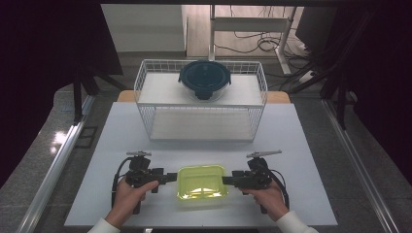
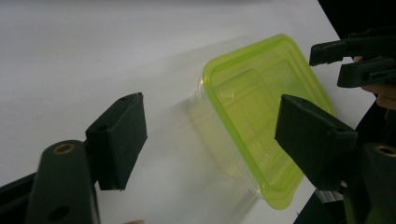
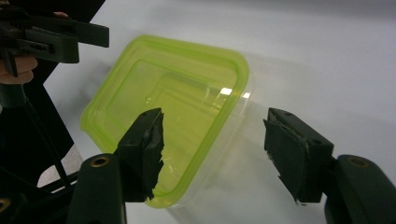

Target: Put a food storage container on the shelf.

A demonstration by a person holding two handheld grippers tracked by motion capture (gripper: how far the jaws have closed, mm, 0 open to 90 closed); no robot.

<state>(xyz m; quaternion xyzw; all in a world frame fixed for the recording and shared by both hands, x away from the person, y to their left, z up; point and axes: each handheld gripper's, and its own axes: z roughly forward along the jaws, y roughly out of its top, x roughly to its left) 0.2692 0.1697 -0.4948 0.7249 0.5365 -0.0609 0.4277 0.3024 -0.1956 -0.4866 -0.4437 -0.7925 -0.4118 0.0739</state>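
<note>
A clear rectangular container with a yellow-green lid [image 1: 202, 182] [image 2: 261, 116] [image 3: 173, 107] lies at the front middle of the white table [image 1: 301, 145]. My left gripper [image 1: 171, 177] [image 2: 212, 123] is at its left end, open, jaws wide apart with nothing clamped. On the opposite side, my right gripper [image 1: 227, 180] [image 3: 215, 137] points at the right end, also open, and one jaw overlaps the lid's edge. In the left gripper view the right gripper [image 2: 355, 58] appears beyond the container. The left gripper [image 3: 51, 37] appears far off in the right gripper view.
A white wire rack [image 1: 201, 105] stands at the back middle of the table, with a round dark-blue lidded container [image 1: 204, 77] on its top shelf. Bare table lies between rack and container. Dark curtains flank the table, and cables lie on the floor behind.
</note>
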